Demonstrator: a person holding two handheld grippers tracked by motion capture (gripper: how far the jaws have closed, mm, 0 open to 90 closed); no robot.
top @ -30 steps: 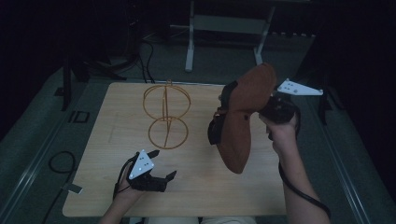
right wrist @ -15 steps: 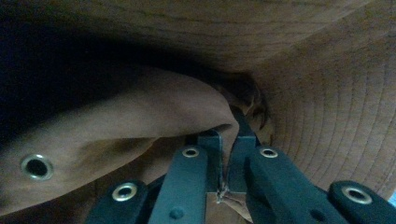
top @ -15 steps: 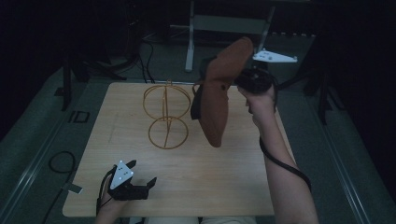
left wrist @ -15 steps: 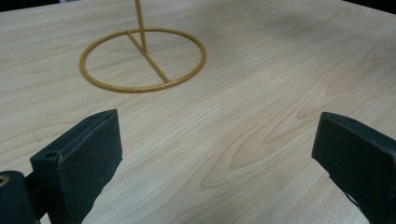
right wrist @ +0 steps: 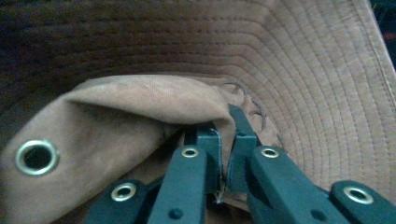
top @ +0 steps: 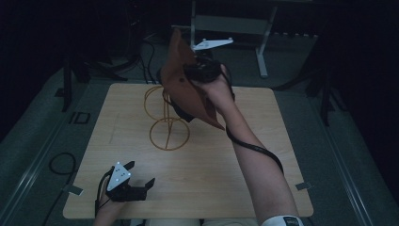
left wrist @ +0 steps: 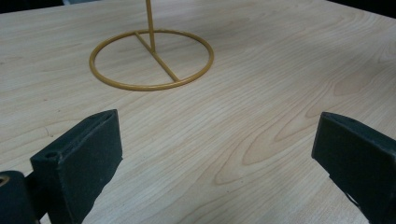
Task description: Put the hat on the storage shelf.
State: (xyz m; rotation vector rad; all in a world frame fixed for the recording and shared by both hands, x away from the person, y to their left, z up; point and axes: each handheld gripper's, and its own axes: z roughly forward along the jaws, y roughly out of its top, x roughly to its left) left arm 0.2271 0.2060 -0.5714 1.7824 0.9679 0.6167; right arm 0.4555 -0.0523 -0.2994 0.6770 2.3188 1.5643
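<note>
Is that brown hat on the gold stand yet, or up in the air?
Up in the air. The right gripper pinches the hat and holds it above the stand, whose ring base rests on the table.

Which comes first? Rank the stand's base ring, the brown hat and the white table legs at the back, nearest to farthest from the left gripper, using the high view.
Measured from the left gripper, low at the table's near left:
1. Base ring of the gold wire stand, flat on the table just beyond.
2. Brown hat, held up above the stand by the right gripper.
3. White table legs, on the floor past the table's far edge.
</note>
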